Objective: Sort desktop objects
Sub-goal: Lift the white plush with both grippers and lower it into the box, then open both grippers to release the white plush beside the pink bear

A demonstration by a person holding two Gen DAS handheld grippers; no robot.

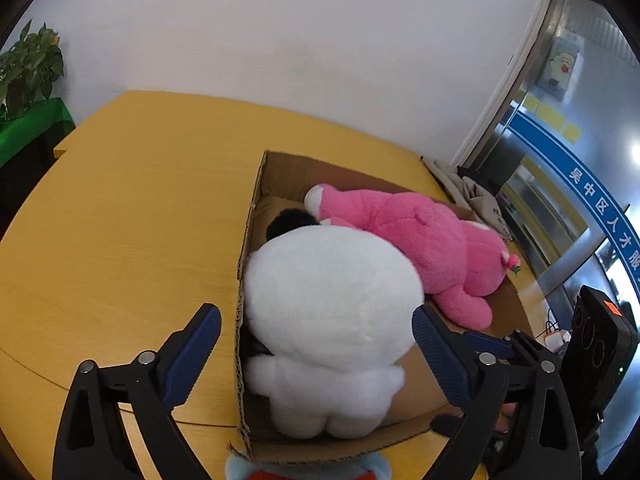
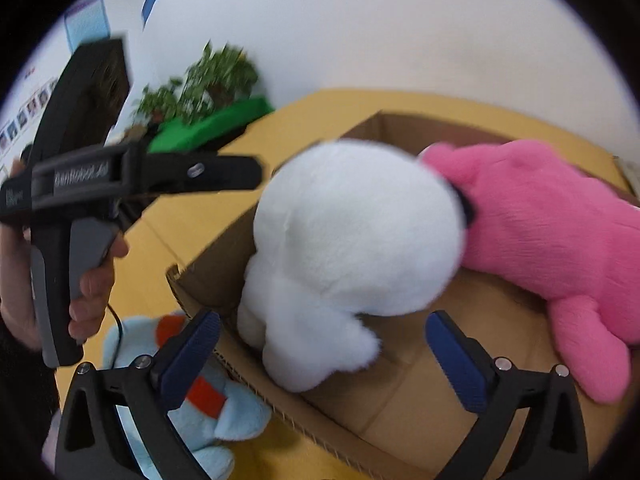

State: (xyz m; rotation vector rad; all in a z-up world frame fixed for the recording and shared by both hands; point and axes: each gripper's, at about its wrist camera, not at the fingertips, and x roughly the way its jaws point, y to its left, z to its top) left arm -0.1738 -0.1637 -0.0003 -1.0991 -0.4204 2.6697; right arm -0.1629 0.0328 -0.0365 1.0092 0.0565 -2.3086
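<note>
Fingers (image 1: 200, 344) of both grippers spread wide, white plush toy (image 1: 332, 300) between them untouched, lying in cardboard box (image 1: 250, 216)

A plain white wall (image 1: 280, 40) rises behind the yellow wood-grain counter (image 1: 132, 208), with a leafy potted plant (image 1: 28, 64) on a green-draped stand (image 1: 32, 128) in the left corner. To the right, a glass partition (image 1: 560, 184) carries a blue band (image 1: 592, 184) with white characters and yellow sticky notes (image 1: 552, 116) (a cartoon poster (image 1: 562, 66) hangs higher up), catching a bright ceiling-light glare (image 1: 635, 153).
</note>
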